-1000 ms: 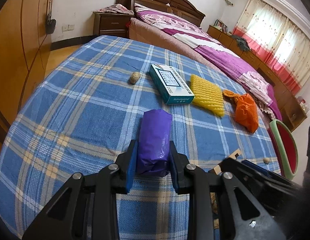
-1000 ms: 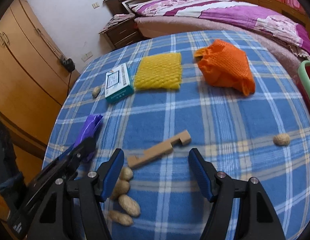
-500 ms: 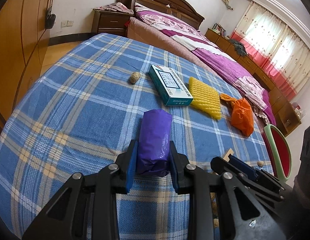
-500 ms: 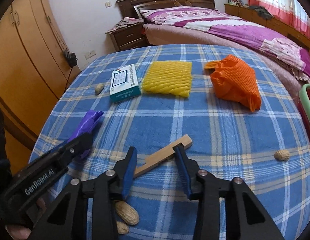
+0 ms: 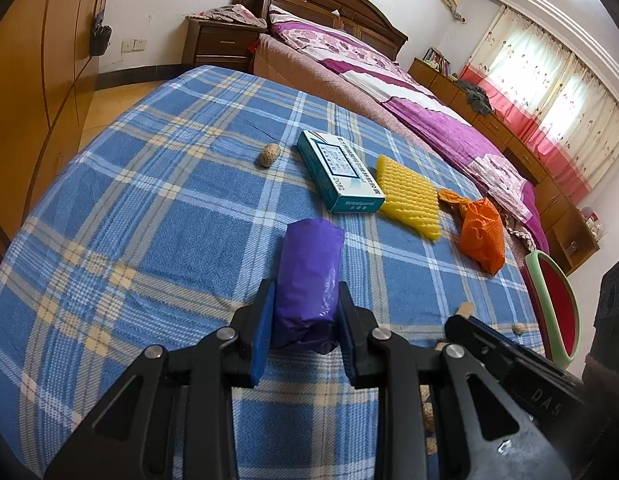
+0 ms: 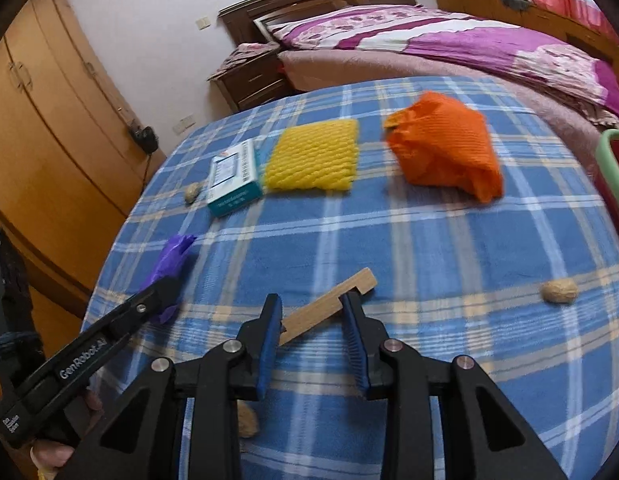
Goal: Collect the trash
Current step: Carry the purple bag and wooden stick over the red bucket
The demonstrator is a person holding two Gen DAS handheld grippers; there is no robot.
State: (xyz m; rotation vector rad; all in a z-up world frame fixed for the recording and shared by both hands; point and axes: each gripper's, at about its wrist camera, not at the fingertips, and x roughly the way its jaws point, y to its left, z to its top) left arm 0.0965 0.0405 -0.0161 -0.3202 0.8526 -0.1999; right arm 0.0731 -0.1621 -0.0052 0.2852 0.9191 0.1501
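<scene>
Fingers of the right gripper pinch a wooden stick lying crosswise on the checked cloth; the grip sits off-centre, so lift level and slowly. Left gripper is clamped on a rolled purple bag, glossy, crinkled, resting on the cloth. Stick: pale, flat, notched at its far end.

A blue plaid tablecloth carries a teal box, yellow foam, orange net and peanuts.
</scene>
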